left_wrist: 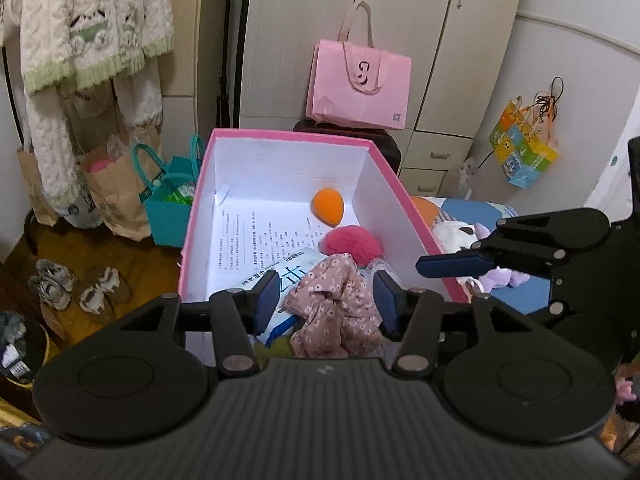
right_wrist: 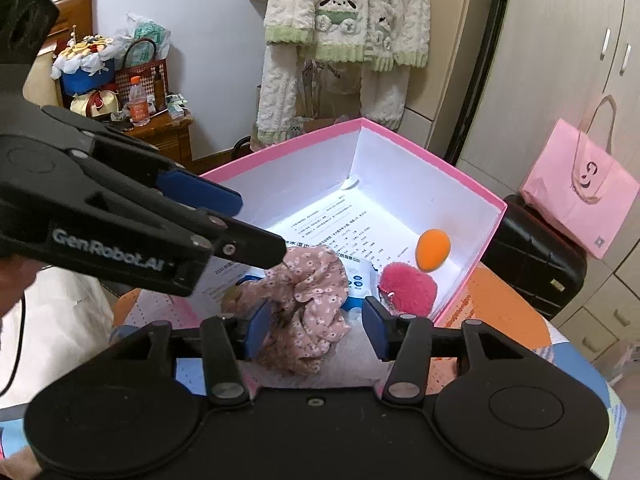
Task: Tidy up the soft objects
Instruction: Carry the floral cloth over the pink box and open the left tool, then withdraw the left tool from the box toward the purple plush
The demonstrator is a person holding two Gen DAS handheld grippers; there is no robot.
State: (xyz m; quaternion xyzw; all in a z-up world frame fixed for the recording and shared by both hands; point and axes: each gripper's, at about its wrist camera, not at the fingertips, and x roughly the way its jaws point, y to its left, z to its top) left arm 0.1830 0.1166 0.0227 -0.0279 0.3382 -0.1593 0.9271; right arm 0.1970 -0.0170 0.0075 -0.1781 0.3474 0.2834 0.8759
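Both grippers parted, nothing clamped. Floral scrunchie (left_wrist: pixel 334 308) sits between the left gripper (left_wrist: pixel 328 300) fingers, loose at the pink box (left_wrist: pixel 280 136) near edge; right gripper (right_wrist: pixel 316 320) straddles it too (pads not pressing). Beyond the fingertips: pink pompom (left_wrist: pixel 352 242), orange sponge (left_wrist: pixel 328 206).

pale wardrobe (left_wrist: pixel 400 40) (drawers below), wooden floor (left_wrist: pixel 132 264), wooden side table (right_wrist: pixel 168 136) by white wall.
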